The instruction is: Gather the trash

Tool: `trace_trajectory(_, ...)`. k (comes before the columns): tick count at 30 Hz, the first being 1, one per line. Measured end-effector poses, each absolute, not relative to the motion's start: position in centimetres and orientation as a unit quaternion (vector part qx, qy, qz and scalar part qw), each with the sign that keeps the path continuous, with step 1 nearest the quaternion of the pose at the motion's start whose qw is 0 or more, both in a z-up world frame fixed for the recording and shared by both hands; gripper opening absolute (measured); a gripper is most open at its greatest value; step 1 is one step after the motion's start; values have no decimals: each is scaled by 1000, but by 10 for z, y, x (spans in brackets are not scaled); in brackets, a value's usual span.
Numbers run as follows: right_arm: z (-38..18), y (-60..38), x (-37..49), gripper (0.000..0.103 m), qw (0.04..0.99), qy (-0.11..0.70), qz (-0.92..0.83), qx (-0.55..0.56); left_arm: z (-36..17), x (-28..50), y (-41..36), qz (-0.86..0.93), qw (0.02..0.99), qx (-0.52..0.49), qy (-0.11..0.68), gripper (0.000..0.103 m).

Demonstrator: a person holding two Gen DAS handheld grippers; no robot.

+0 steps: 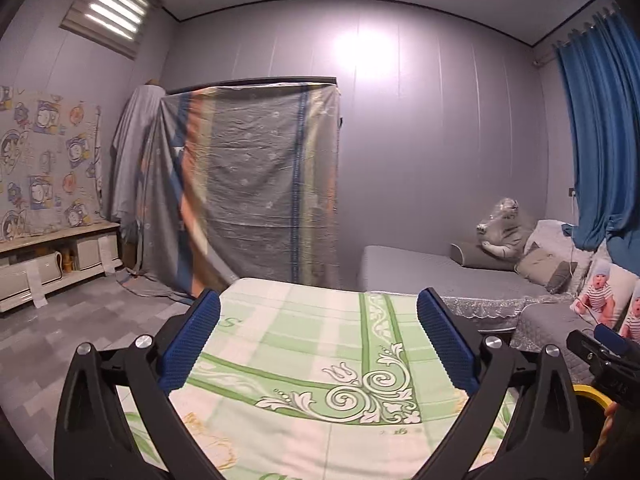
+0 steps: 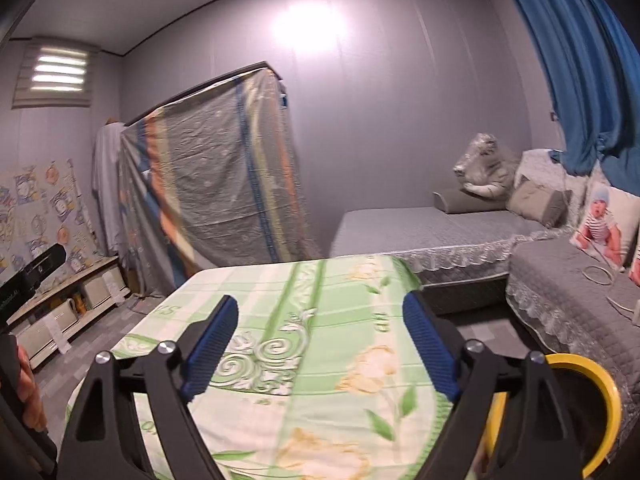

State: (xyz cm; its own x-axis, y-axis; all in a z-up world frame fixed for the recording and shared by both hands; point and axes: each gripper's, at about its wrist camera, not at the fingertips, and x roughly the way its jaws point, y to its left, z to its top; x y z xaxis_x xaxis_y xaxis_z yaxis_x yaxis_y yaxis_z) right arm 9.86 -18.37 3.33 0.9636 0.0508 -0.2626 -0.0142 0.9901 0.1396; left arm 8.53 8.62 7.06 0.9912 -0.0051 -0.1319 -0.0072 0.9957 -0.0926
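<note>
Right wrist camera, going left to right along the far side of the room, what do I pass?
Low TV cabinet → big frame draped in a striped sheet → grey bed → plastic-wrapped plush toy → baby-print cushion → blue curtain.
</note>
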Motion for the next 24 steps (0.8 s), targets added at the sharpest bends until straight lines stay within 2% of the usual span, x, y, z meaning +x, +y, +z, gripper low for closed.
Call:
trace_trajectory(5, 20, -160, 96, 86, 991, 125, -6, 55, 51, 73, 92, 7, 997, -29, 76, 95)
trace_trajectory(11, 9, -159, 84, 95, 993, 94, -63, 32, 27, 61, 92, 10, 997, -39, 62, 95)
trace_trajectory(24, -16, -167, 79, 95, 989, 112, -94, 32, 11, 61, 70, -14, 996, -22, 85, 95)
